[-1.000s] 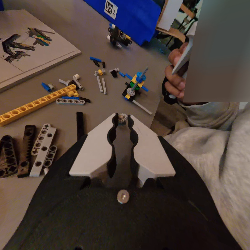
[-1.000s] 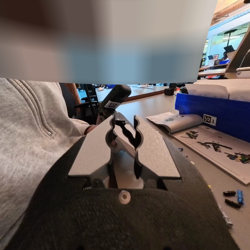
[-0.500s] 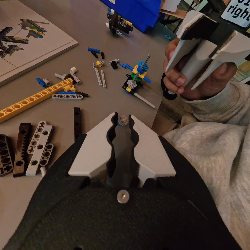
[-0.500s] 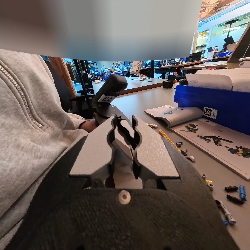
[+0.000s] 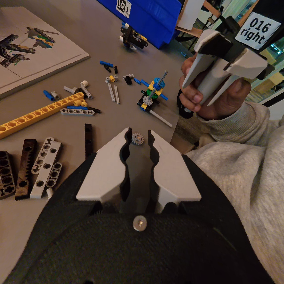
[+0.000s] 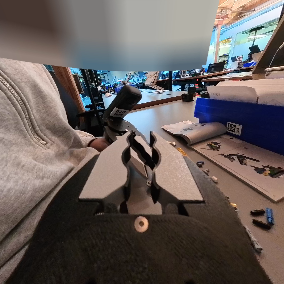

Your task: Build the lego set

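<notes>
Left gripper point(image 5: 139, 130) jaws part-open, nothing held; small grey gear point(image 5: 137, 139) lies flat on the table point(image 5: 138, 64) between the tips at frame centre. Right gripper point(image 6: 140, 134), part-open and empty, is raised off the table. Judgement: gear is light, rigid, toothed, prone to skate; pinch across opposite rim teeth, squarely.

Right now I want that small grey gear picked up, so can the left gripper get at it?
Probably yes: the small grey gear lies flat on the table just beyond the left gripper, whose jaws stand open around it, nothing between.
</notes>
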